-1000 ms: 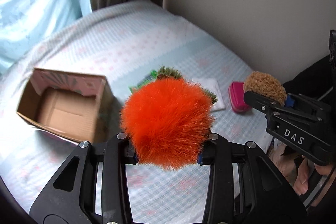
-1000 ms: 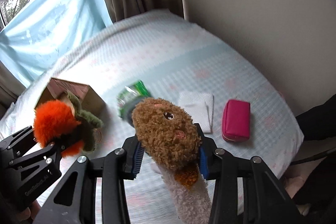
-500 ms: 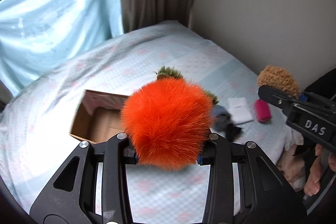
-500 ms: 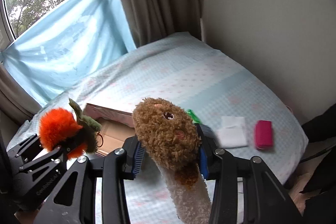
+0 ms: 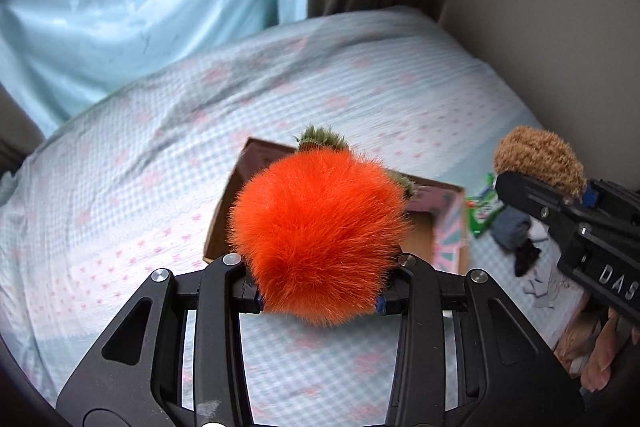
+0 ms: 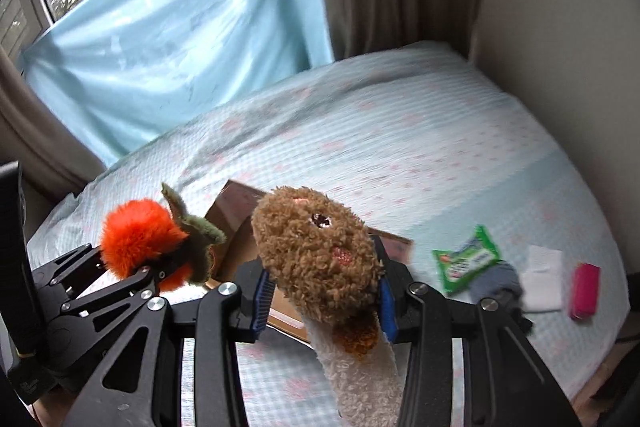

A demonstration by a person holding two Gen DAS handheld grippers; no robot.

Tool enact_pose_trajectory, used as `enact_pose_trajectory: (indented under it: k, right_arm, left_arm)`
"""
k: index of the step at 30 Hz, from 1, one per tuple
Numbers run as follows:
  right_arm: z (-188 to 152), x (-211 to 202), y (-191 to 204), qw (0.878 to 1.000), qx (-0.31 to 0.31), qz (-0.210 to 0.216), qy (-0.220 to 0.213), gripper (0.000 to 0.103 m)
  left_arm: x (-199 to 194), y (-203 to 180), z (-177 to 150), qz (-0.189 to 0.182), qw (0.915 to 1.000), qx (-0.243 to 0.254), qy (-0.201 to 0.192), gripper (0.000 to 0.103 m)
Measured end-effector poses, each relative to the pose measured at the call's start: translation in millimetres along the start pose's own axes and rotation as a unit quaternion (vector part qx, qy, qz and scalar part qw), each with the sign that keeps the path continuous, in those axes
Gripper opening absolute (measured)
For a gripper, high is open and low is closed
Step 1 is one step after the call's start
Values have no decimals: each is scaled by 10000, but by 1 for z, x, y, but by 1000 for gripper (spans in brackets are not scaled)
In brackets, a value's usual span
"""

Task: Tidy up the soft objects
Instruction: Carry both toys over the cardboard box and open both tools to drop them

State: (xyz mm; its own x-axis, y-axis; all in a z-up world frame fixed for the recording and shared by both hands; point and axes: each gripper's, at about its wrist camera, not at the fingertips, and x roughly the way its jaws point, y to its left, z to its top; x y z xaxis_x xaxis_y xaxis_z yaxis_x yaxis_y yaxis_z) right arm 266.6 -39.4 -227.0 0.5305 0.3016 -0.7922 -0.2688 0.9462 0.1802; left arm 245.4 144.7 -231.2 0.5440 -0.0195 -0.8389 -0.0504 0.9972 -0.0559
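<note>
My left gripper (image 5: 318, 301) is shut on a fluffy orange plush with green leaves (image 5: 316, 231), held in the air above an open cardboard box (image 5: 448, 223) on the bed. The plush also shows in the right wrist view (image 6: 140, 239). My right gripper (image 6: 320, 303) is shut on a brown curly plush animal with a white neck (image 6: 316, 255), held up over the box (image 6: 236, 223). In the left wrist view that plush (image 5: 536, 155) and the right gripper (image 5: 580, 203) sit at the right.
On the blue checked bedspread (image 6: 400, 147) right of the box lie a green packet (image 6: 466, 263), a grey sock bundle (image 6: 496, 279), a white cloth (image 6: 544, 275) and a pink pouch (image 6: 584, 291). A wall and curtains stand behind the bed.
Both grippers have risen and swung left with their plush toys. The box now sits directly beneath them and the small items have shifted to the right of view.
</note>
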Motion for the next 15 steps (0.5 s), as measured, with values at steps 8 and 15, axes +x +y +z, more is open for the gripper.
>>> enact_pose_trajectory:
  k: [8, 15]
  right_arm:
    - [-2, 99, 14, 9959, -415, 181, 789, 39]
    - [-17, 168, 14, 9858, -990, 160, 1346, 39]
  left_arm:
    - [92, 21, 13, 99, 9971, -113, 751, 33]
    - [171, 25, 18, 128, 9902, 6, 1394, 33]
